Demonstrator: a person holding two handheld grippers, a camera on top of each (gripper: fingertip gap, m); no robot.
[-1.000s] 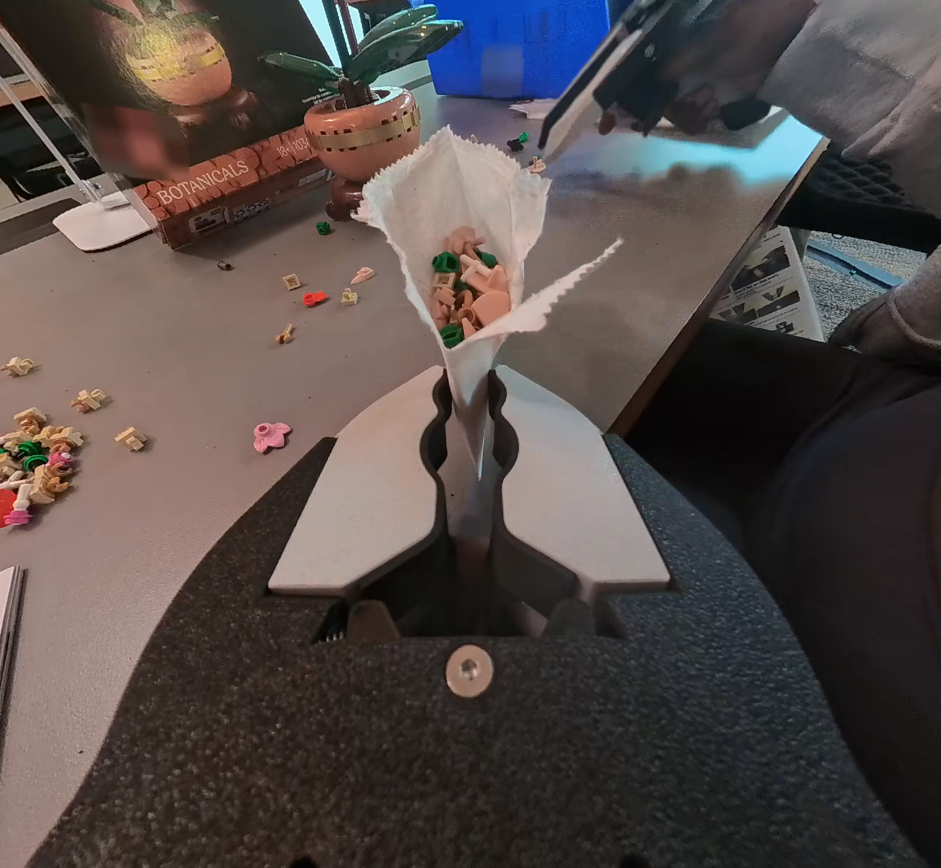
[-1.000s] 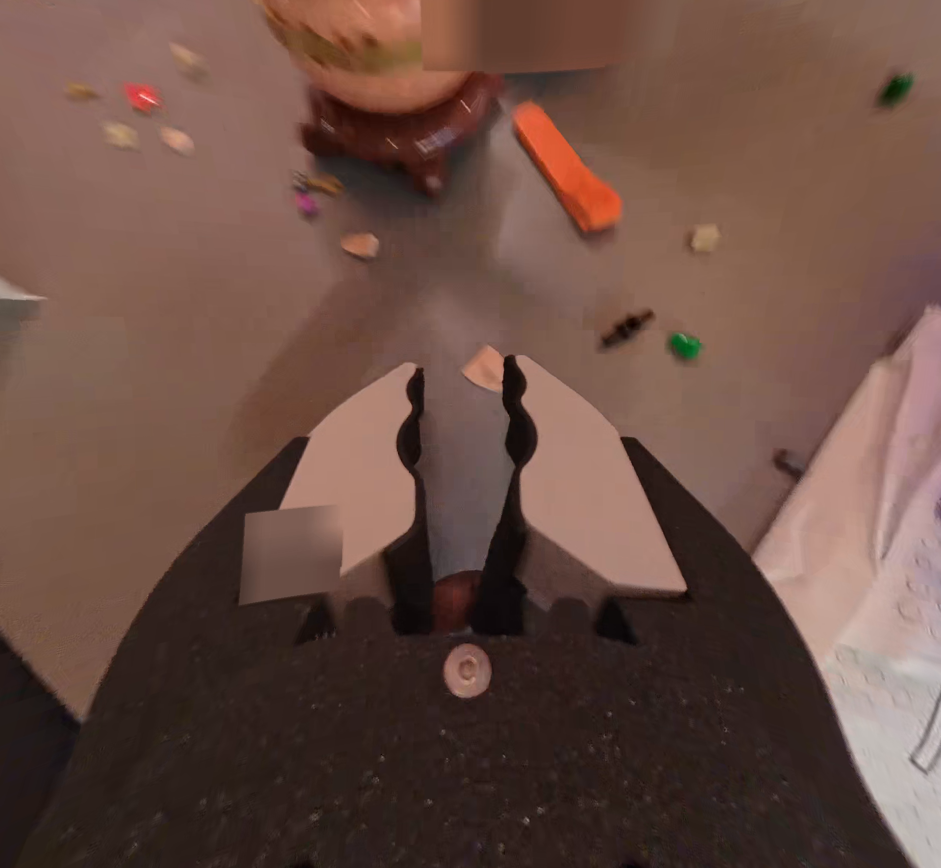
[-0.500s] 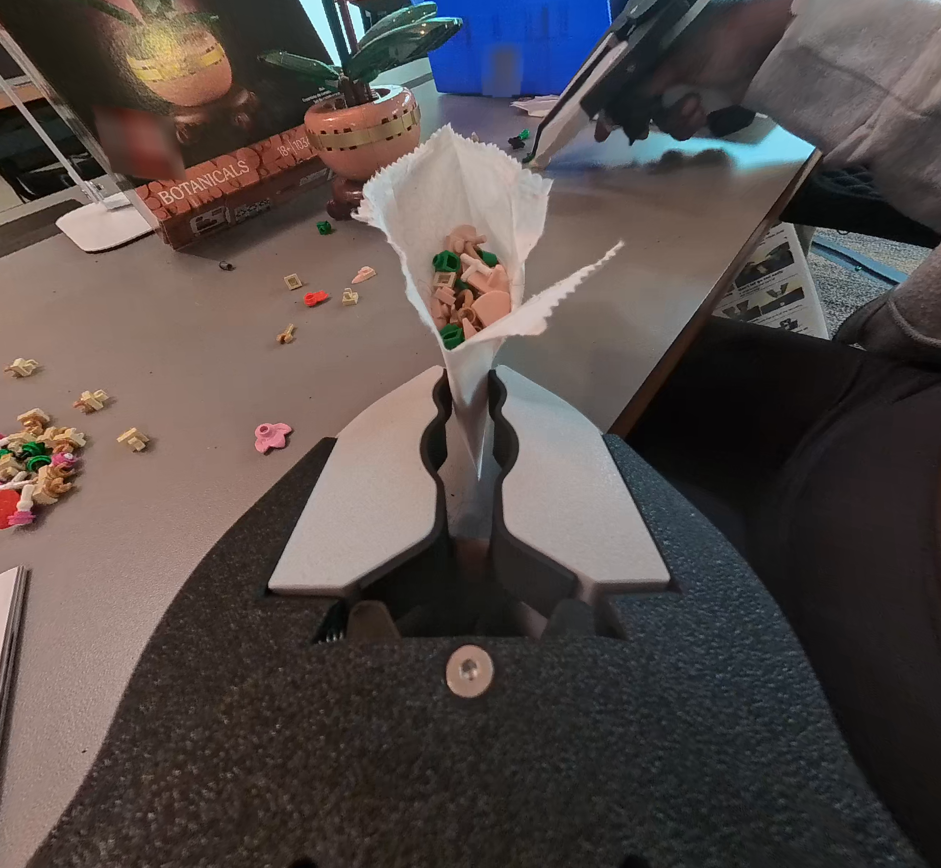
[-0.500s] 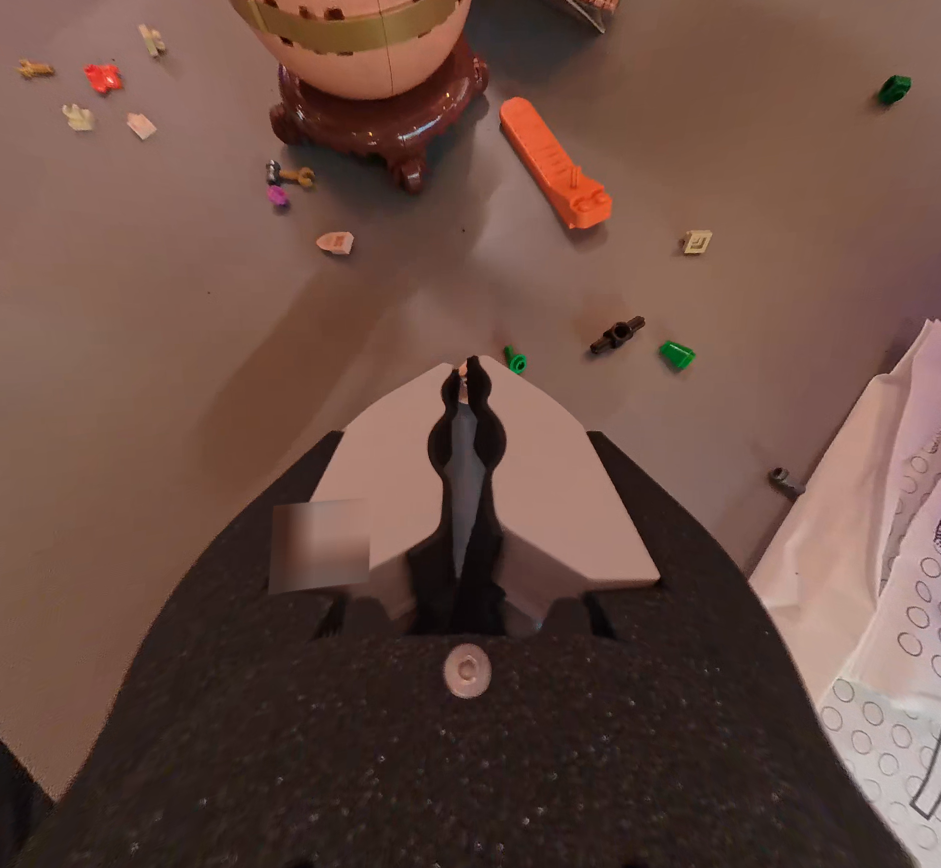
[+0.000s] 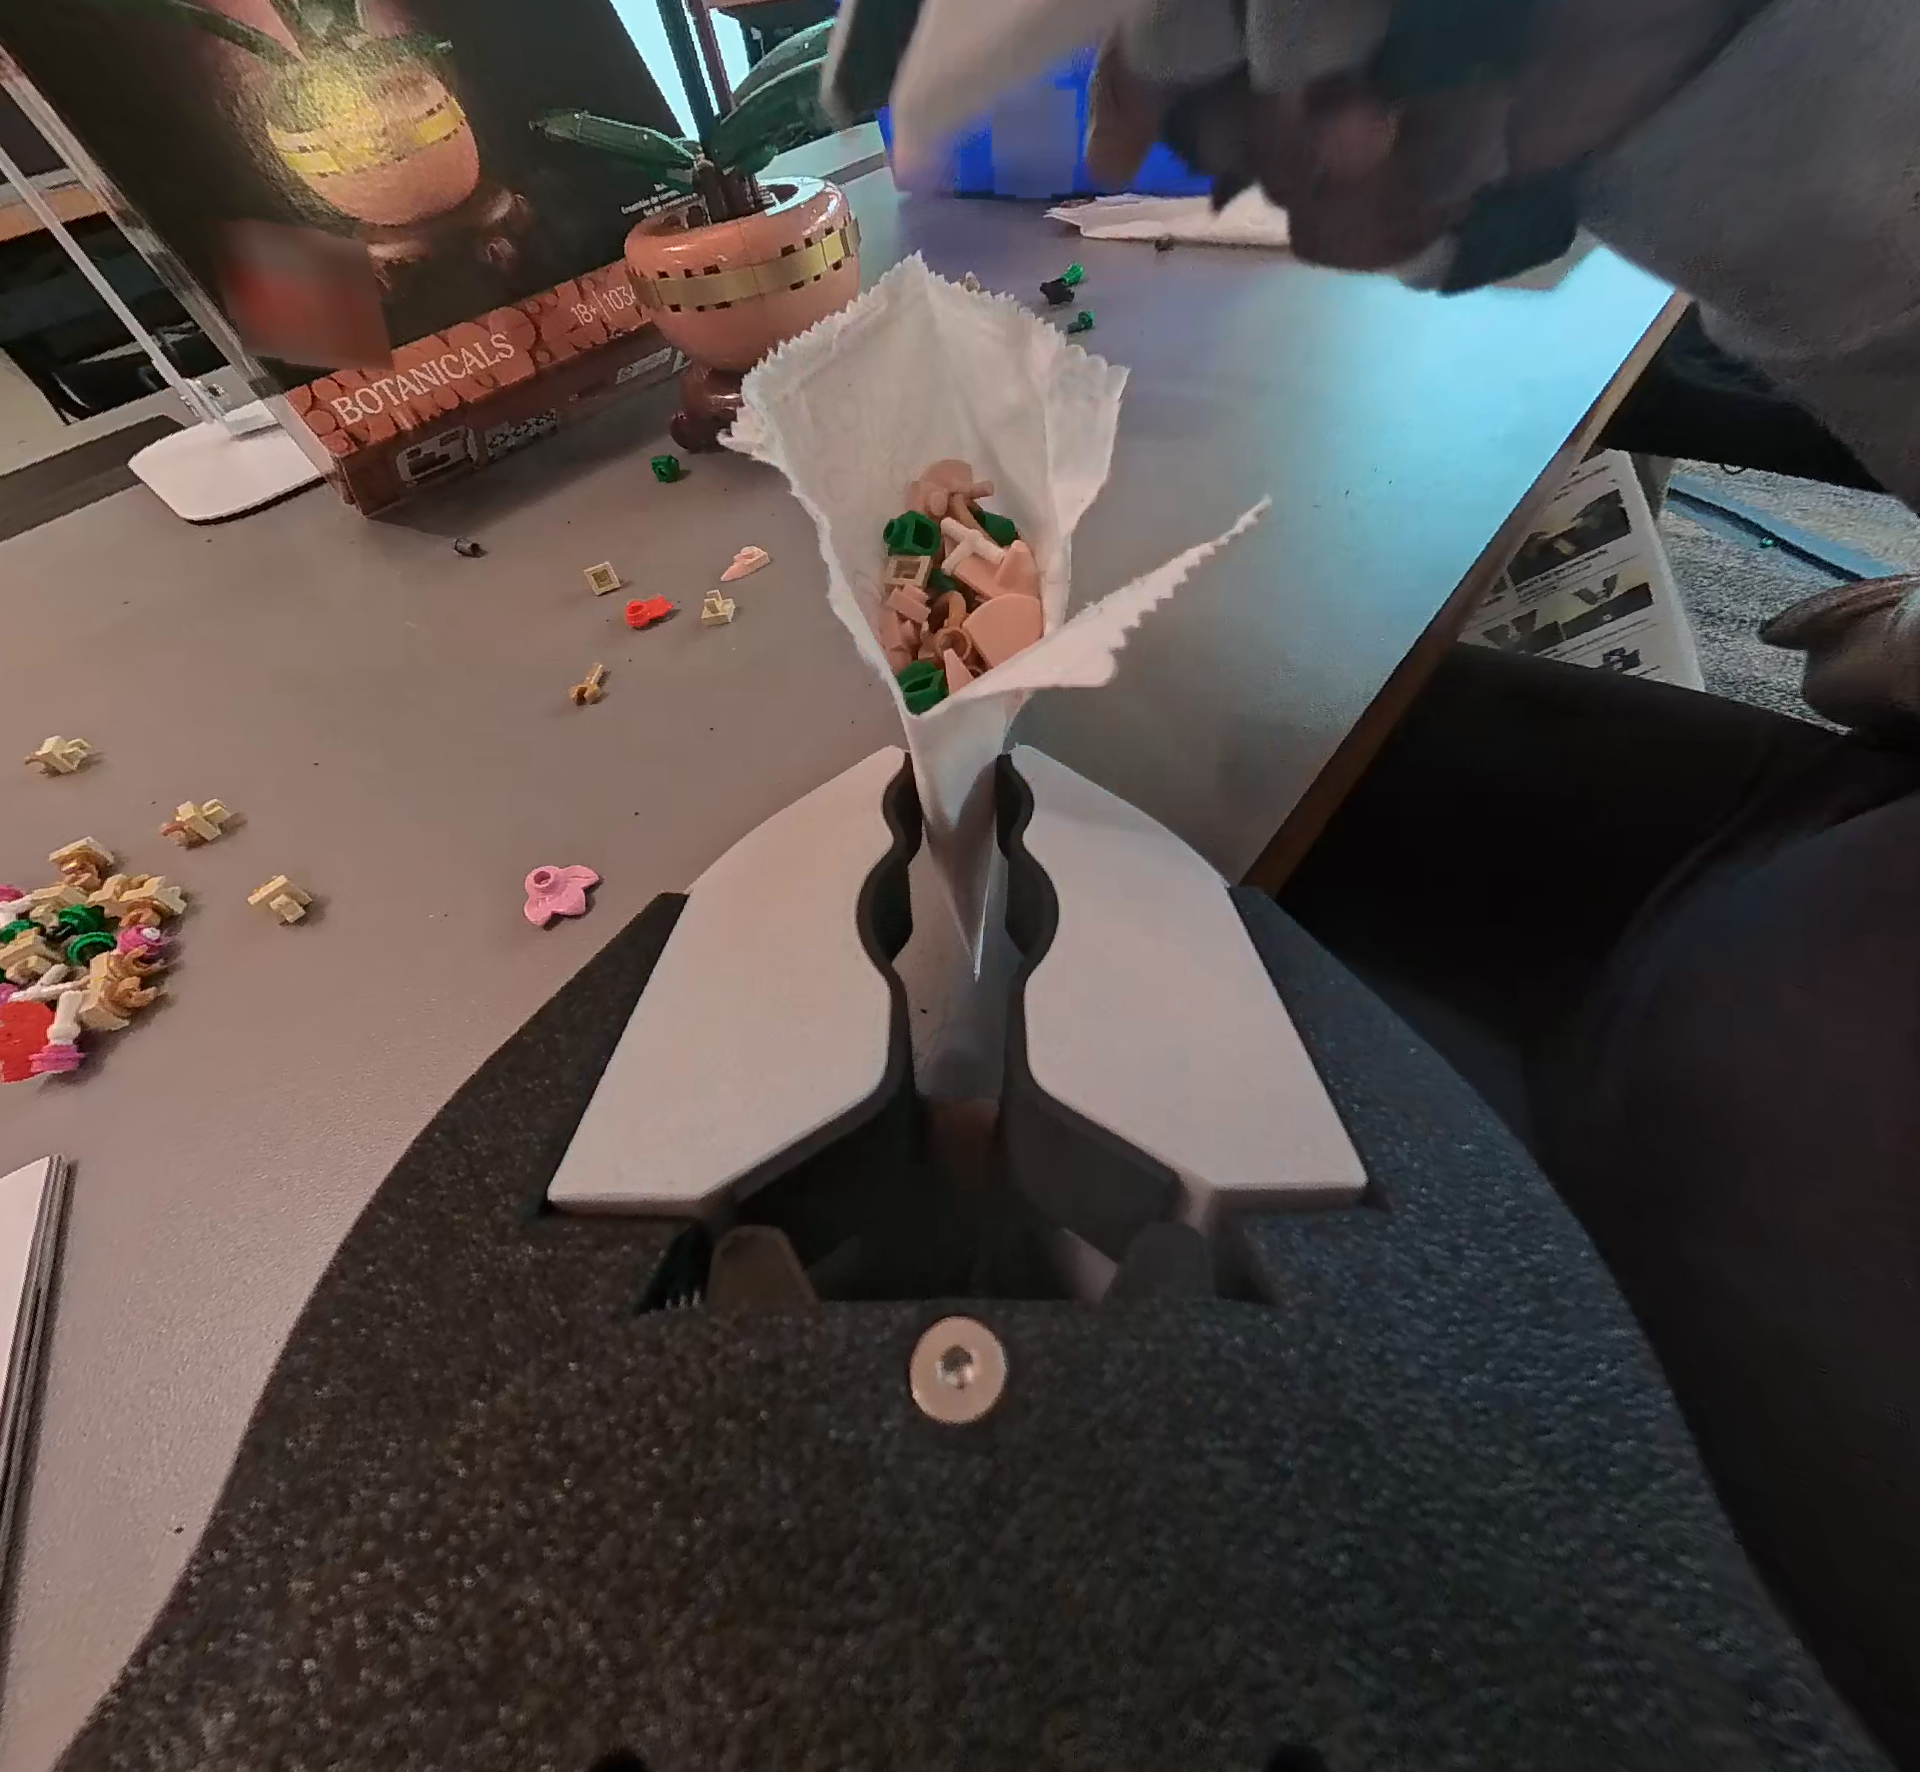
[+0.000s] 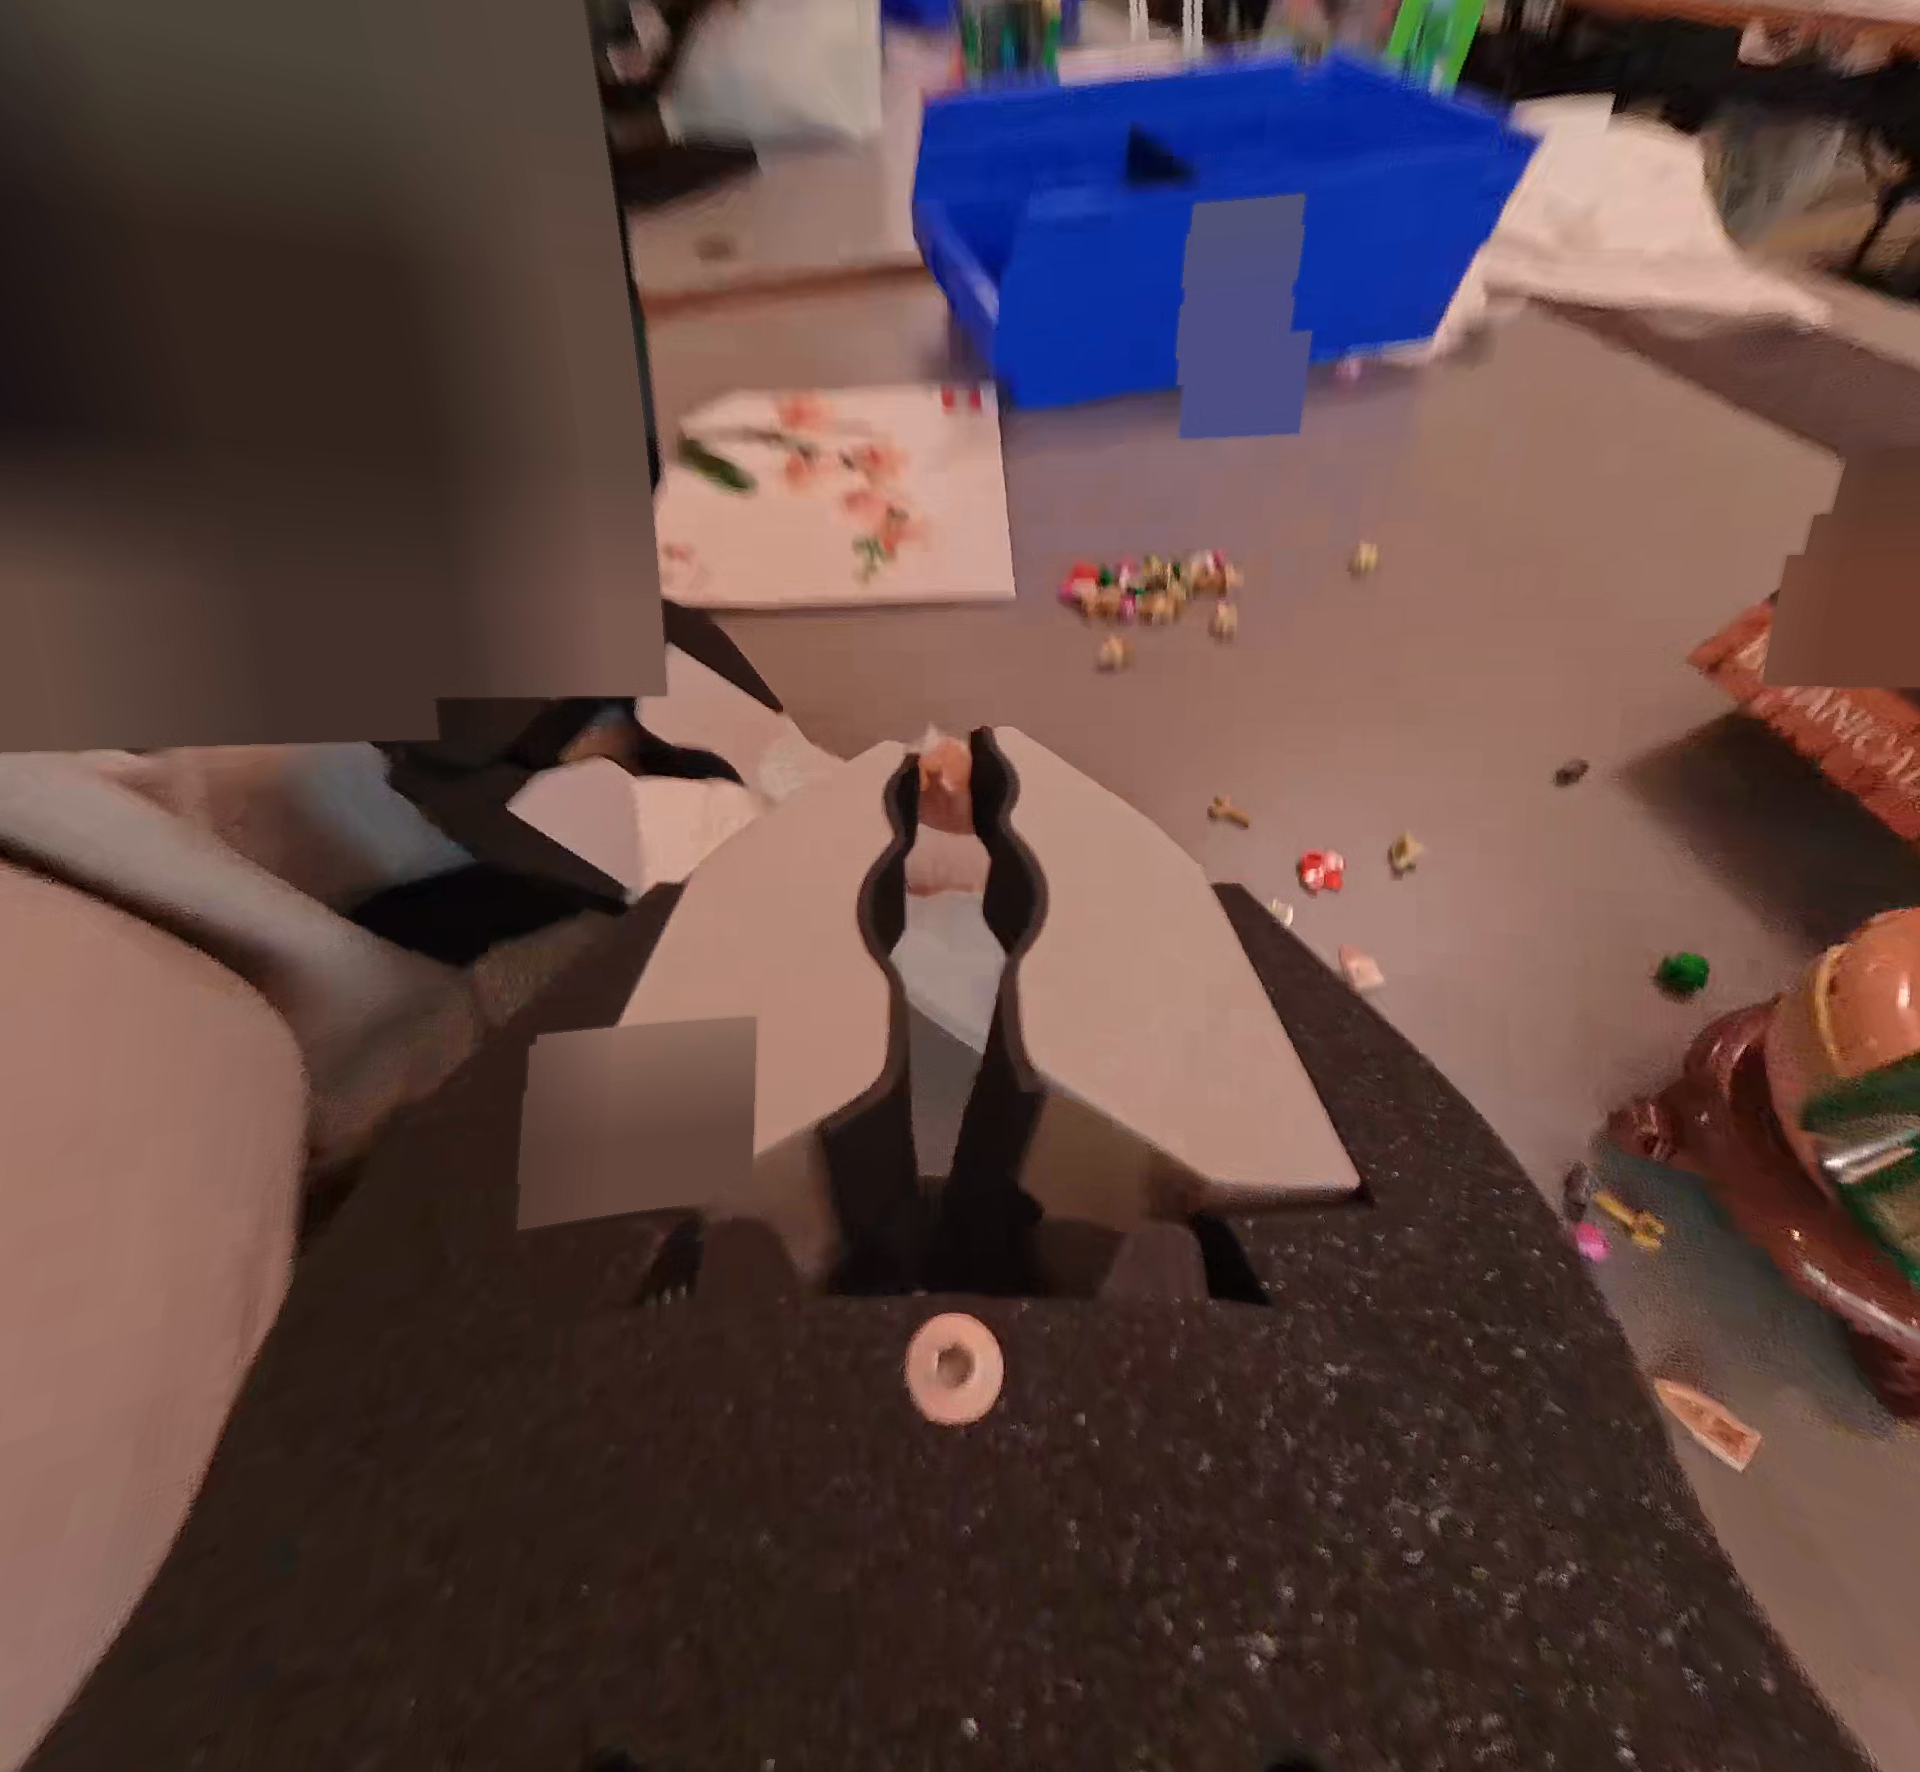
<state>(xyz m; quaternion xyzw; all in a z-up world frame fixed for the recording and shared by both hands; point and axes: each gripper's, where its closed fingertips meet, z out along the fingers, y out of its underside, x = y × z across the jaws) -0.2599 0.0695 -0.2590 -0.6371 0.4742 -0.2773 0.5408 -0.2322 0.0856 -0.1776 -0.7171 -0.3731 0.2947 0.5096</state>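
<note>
My left hand-held gripper point(image 5: 958, 777) is clamped on the neck of a white paper bag point(image 5: 935, 434), its mouth open w/ small bricks point(image 5: 951, 579) inside. Right hand-held gripper point(image 6: 951, 766) pinches a small tan piece point(image 6: 943, 787), prob. a brick, view's blurry. I'd keep the bag upright over the worktop point(image 5: 364, 683) & release only inside its mouth
</note>
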